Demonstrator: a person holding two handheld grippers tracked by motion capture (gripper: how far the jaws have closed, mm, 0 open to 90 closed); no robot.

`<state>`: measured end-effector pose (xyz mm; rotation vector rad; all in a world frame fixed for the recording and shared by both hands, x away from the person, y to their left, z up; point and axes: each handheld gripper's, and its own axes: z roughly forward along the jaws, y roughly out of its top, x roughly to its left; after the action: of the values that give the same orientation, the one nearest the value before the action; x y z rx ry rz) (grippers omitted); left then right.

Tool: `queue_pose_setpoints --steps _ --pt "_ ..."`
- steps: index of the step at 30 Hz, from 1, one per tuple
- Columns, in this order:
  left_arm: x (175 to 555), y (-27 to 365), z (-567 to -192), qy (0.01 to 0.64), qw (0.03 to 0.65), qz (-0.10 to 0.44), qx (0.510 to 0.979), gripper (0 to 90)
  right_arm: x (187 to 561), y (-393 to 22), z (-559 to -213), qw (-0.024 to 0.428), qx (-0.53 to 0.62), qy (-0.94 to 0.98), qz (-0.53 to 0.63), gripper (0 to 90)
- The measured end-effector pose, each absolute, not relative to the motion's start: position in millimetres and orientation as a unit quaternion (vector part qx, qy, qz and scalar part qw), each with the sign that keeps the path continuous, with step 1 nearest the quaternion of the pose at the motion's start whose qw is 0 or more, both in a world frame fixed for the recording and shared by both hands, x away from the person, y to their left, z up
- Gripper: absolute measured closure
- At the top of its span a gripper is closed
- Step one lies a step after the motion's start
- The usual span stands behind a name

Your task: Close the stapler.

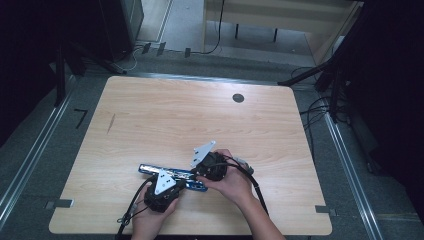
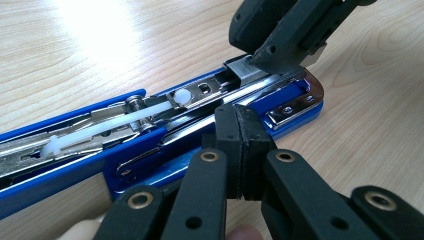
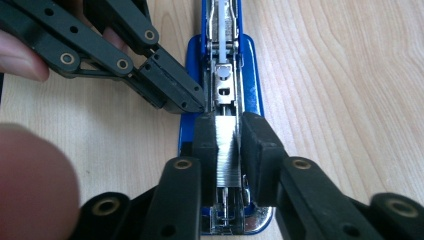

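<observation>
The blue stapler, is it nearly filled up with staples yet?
Partly. Done: the blue stapler lies opened out flat on the table, its metal channel showing. In hand: the right tongs hold a strip of staples right over the front of that channel, while the shut left tongs press against the stapler's side to steady it. Left: letting go of the strip and closing the stapler.

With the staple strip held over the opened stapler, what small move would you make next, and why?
Probably lower the staple strip into the blue stapler's open channel and release: the right hand-held gripper holds it directly above the channel, while the shut left hand-held gripper rests against the stapler's side.
</observation>
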<state>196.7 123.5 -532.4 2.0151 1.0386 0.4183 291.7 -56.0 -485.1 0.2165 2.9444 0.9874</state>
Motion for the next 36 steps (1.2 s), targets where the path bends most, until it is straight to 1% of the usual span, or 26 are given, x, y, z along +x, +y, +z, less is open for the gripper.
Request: queue_pose_setpoints --steps 2,4,9,14,15,16,19,25,29,36 --pt "197 123 -533 0.412 0.407 0.166 0.798 89.6 292 -57 -485 0.010 0.072 0.945 0.319 75.2" --pt "197 123 -533 0.412 0.407 0.166 0.798 89.6 292 -58 -484 0.015 0.074 0.944 0.322 75.6" --pt "197 127 -532 0.419 0.410 0.160 0.794 90.0 289 -60 -480 0.022 0.082 0.936 0.343 83.8" --pt "199 137 -529 0.429 0.413 0.136 0.792 90.0 285 -61 -479 0.031 0.088 0.932 0.351 89.3" --pt "198 138 -528 0.427 0.402 0.145 0.797 90.0 285 -61 -479 0.033 0.087 0.931 0.353 90.0" --pt "198 141 -528 0.425 0.395 0.151 0.800 90.0 285 -61 -478 0.035 0.088 0.930 0.355 90.0" --pt "201 156 -526 0.442 0.393 0.137 0.794 90.0 284 -60 -478 0.038 0.091 0.925 0.367 90.0" --pt "205 180 -527 0.470 0.377 0.129 0.787 90.0 284 -51 -479 0.037 0.099 0.920 0.377 90.0" --pt "207 186 -529 0.479 0.372 0.123 0.785 90.0 284 -40 -482 0.032 0.099 0.920 0.379 90.0" --pt "208 191 -529 0.487 0.369 0.128 0.781 90.0 289 -14 -483 0.025 0.097 0.917 0.386 90.0"
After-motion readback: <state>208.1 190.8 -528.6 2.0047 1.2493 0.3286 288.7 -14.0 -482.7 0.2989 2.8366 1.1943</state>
